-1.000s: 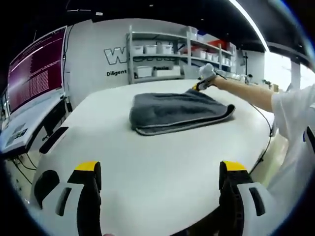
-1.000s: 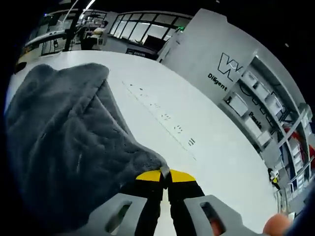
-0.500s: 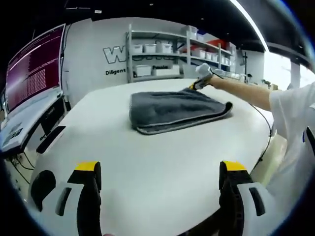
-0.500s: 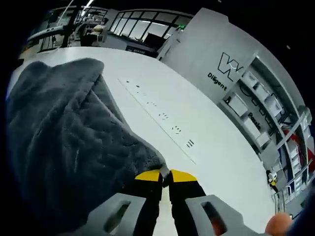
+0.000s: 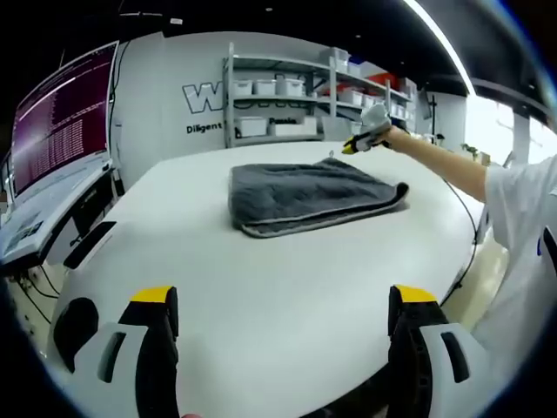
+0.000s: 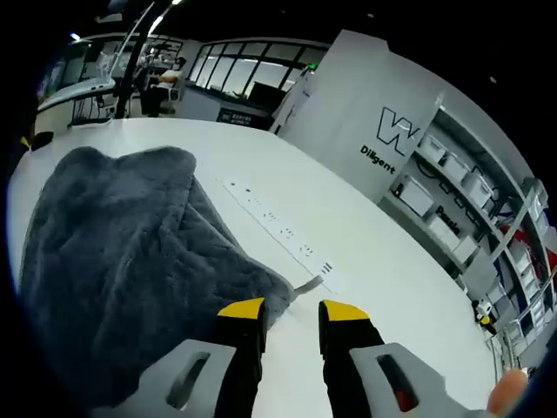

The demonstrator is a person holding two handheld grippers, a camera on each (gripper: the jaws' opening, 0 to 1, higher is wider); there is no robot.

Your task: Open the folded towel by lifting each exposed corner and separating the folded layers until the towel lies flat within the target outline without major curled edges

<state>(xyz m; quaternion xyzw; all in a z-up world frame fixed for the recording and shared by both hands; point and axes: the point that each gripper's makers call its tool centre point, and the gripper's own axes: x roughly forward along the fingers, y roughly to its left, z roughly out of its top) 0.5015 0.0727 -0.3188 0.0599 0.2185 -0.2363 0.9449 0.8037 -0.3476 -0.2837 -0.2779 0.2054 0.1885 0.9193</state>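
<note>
The towel (image 6: pixel 130 261) corner at 12 o'clock of the right gripper (image 6: pixel 291 311) has been released; its jaws are now parted and empty. The towel remains folded on the table (image 5: pixel 287 287), so unfolding is unfinished. The left gripper (image 5: pixel 283 300) is held wide open, empty.

One grey towel (image 5: pixel 309 198) lies on one white counter (image 5: pixel 261 287). Two grippers are in use: the left gripper (image 5: pixel 283 300) and the right gripper (image 6: pixel 291 309). One shelving rack (image 5: pixel 287 96) and one large screen (image 5: pixel 61 122) stand beyond.
</note>
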